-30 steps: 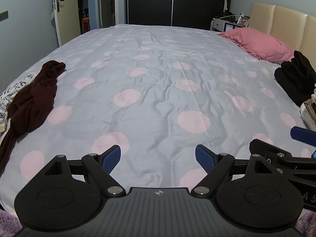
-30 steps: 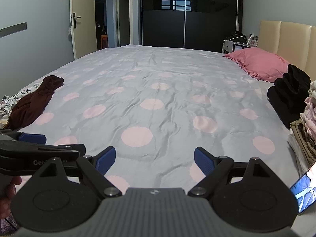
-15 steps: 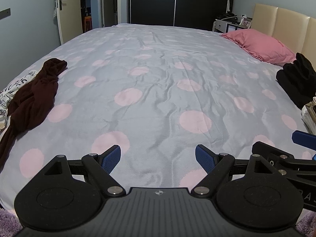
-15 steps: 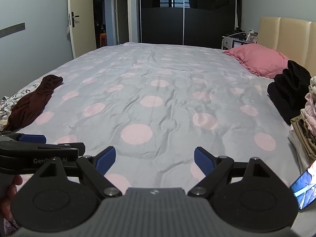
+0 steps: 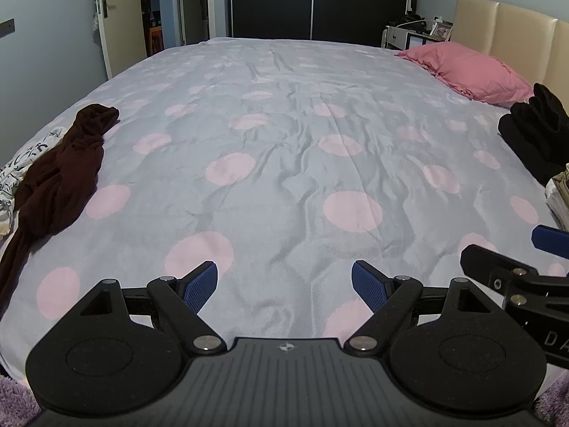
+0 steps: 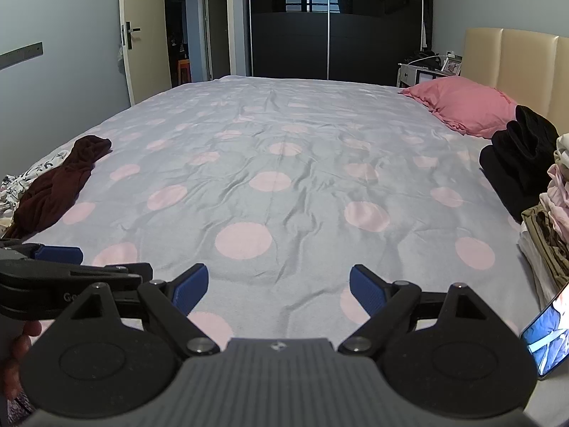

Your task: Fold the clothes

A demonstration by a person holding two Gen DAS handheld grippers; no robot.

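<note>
Seen from the left wrist, the left gripper (image 5: 284, 281) hangs over the near edge of the bed with its two ribbed blue pads (image 5: 199, 286) spread wide apart and only bare bedding between them. Its body is matte black plastic with round pivot discs and a grooved grey plate in the middle. The right gripper (image 5: 549, 238) juts in from the right edge, one blue pad and a black link bar showing. The bedspread (image 5: 284, 163) is soft, lightly creased grey fabric scattered with pale pink circles. A dark brown garment (image 5: 60, 181), crumpled into a long rope-like heap, lies on the left edge of the bed, partly over a white printed cloth (image 5: 25, 156). A black garment (image 5: 537, 131) sits bunched at the right edge, just in front of a frilled pink pillow (image 5: 469, 71) that rests against a padded cream headboard (image 5: 512, 32).

From the right wrist, the right gripper (image 6: 279, 288) likewise has its blue ribbed pads standing far apart, holding nothing. The left gripper (image 6: 57, 254) crosses the lower left corner, with a person's fingers (image 6: 21, 345) under it. The brown garment (image 6: 57, 185) lies at the left edge, well apart from both tools. At the right edge a stack of folded clothes (image 6: 554, 213) in pink, cream and olive rises beside the black garment (image 6: 515, 163), and a phone (image 6: 547, 338) with a lit screen lies below the stack.
</note>
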